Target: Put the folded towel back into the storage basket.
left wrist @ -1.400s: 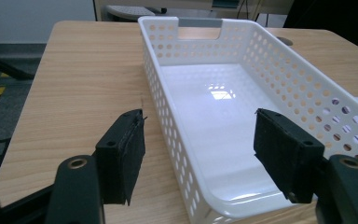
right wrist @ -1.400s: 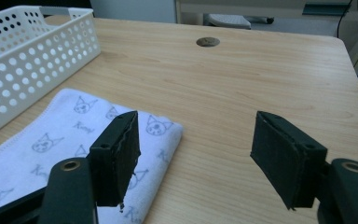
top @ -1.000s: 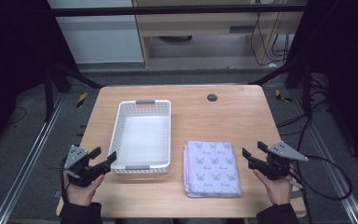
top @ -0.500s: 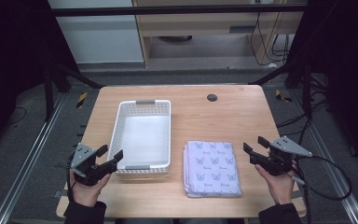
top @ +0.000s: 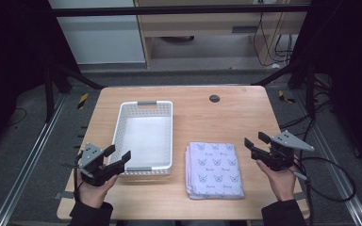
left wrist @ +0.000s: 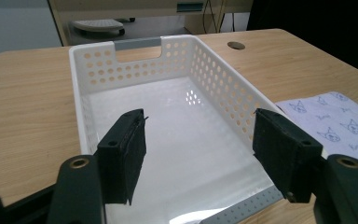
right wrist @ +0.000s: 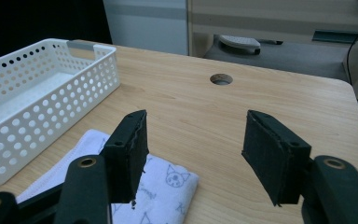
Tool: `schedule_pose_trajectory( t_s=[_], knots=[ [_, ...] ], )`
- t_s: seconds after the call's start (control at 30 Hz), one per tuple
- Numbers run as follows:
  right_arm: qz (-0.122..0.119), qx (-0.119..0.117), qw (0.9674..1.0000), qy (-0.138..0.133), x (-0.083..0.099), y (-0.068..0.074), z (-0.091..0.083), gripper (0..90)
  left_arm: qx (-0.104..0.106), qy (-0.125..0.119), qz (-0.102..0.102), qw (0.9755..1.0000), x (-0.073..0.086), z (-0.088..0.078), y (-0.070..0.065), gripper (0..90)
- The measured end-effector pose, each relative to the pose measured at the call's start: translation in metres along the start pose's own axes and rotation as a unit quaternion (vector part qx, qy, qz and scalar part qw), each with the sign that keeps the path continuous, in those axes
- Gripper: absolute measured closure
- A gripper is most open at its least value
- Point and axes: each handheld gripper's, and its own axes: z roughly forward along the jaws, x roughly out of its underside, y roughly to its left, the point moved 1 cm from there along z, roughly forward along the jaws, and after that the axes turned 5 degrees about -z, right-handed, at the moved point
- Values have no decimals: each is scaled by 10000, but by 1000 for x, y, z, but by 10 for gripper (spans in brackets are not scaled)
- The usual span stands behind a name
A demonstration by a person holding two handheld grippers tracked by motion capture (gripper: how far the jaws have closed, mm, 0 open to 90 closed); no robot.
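Nothing is sitting in the white basket (top: pixel 143 136) yet: it is lying left of centre in the high view, its floor bare and shining, while the folded cloth (top: pixel 214 170) with its small printed animal faces is resting flat on the table (top: pixel 217 117) just to the right of the basket, in the lower middle of the frame, apart from the basket wall. Judging from this layout, the work is probably moving the cloth into the basket, and it is barely starting. The left gripper (top: pixel 118 158) is hovering at the lower left of the high view, at the basket's near corner, with its jaws standing wide apart and holding nothing; in the left gripper view they are framing the basket's interior. The right gripper (top: pixel 256 142) is hanging at the lower right, just right of the cloth and not touching it, with its jaws likewise spread and empty; in the right gripper view a corner of the cloth is showing beneath the left jaw. Reaching, gripping, lifting and placing are all remaining.
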Motion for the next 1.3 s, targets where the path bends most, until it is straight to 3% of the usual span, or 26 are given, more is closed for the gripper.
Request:
schedule_pose_trajectory(
  t_s=[0.47,0.67,1.3],
  knots=[
    [94,9,9999,-33,-12,-3,5,379,195,15,173,9997,-11,14,-27,338],
    [63,-96,9999,-65,-17,-2,7,372,300,47,215,9993,-13,20,-39,339],
    [-47,-206,9997,122,-14,3,20,356,607,247,400,9970,-10,39,-77,347]
  ],
)
